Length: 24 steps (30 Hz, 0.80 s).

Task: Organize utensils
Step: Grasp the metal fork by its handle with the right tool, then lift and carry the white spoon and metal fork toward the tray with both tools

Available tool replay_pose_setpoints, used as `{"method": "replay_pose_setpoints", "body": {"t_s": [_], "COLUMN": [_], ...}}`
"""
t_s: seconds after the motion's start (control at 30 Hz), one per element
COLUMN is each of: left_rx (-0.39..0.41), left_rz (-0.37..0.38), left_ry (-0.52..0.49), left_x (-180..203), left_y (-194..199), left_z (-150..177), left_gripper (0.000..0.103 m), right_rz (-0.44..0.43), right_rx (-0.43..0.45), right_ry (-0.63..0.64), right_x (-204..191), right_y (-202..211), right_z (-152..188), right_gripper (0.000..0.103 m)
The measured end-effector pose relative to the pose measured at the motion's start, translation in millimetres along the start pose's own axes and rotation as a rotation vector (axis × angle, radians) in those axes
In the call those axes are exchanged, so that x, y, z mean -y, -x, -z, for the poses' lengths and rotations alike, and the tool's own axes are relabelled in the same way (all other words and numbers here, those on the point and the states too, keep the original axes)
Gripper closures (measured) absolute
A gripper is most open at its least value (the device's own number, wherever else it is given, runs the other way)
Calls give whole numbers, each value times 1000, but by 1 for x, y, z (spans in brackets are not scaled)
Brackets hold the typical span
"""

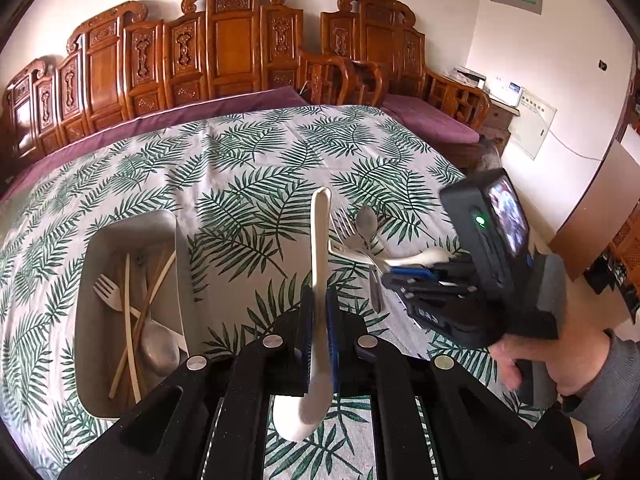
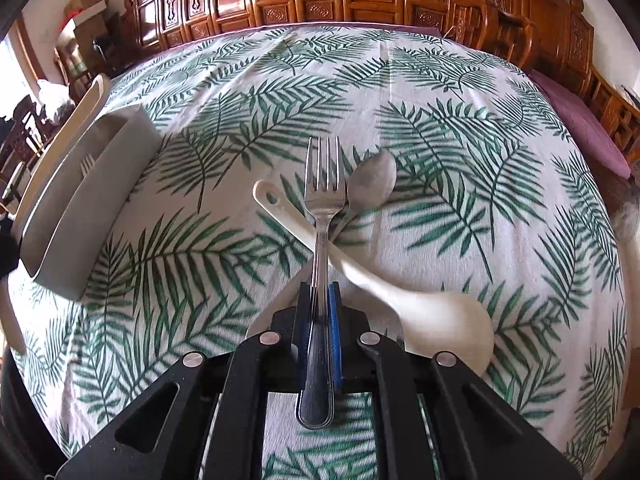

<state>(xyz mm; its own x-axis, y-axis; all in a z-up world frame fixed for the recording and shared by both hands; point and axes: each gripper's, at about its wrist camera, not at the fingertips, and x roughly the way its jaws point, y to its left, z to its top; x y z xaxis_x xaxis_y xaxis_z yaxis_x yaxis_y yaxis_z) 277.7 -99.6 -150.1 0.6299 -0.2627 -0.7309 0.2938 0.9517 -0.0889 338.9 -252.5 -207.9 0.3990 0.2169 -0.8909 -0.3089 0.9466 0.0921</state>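
My left gripper [image 1: 319, 300] is shut on a white plastic spoon [image 1: 320, 248], held above the table with its handle pointing away. A grey utensil tray [image 1: 132, 228] lies to its left with a pale fork [image 1: 107, 287], chopsticks [image 1: 127, 320] and a metal spoon [image 1: 159, 346] inside. My right gripper [image 2: 320, 292] is shut on a metal fork [image 2: 322, 208], tines forward, just above the cloth. Under the fork lie a white spoon [image 2: 400, 292] and a metal spoon [image 2: 372, 178]. The right gripper [image 1: 394, 276] also shows in the left wrist view, by the loose utensils.
The table wears a palm-leaf cloth [image 2: 460, 128]. The tray [image 2: 92, 196] sits at the left in the right wrist view. A carved wooden bench [image 1: 224, 48] with purple cushions runs behind the table. A person's hand [image 1: 560, 364] holds the right gripper.
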Motion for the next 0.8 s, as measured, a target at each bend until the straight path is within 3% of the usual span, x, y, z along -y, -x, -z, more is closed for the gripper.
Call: {"method": "replay_pose_setpoints", "body": {"t_s": [0.27,0.8], "left_rx": [1,2], "left_rz": [4,5], "left_ry": [7,4], "left_x": [-2,-2], "left_y": [2,6], "left_z": [0,1], "left_gripper": [97,97], "right_rz": [6,49], "right_rx": [-25,-24], "right_ry": [17,31], "right_x": [-5,-9], "right_y": [6,-8], "right_z": [12,-12], "right_gripper": [92,92]}}
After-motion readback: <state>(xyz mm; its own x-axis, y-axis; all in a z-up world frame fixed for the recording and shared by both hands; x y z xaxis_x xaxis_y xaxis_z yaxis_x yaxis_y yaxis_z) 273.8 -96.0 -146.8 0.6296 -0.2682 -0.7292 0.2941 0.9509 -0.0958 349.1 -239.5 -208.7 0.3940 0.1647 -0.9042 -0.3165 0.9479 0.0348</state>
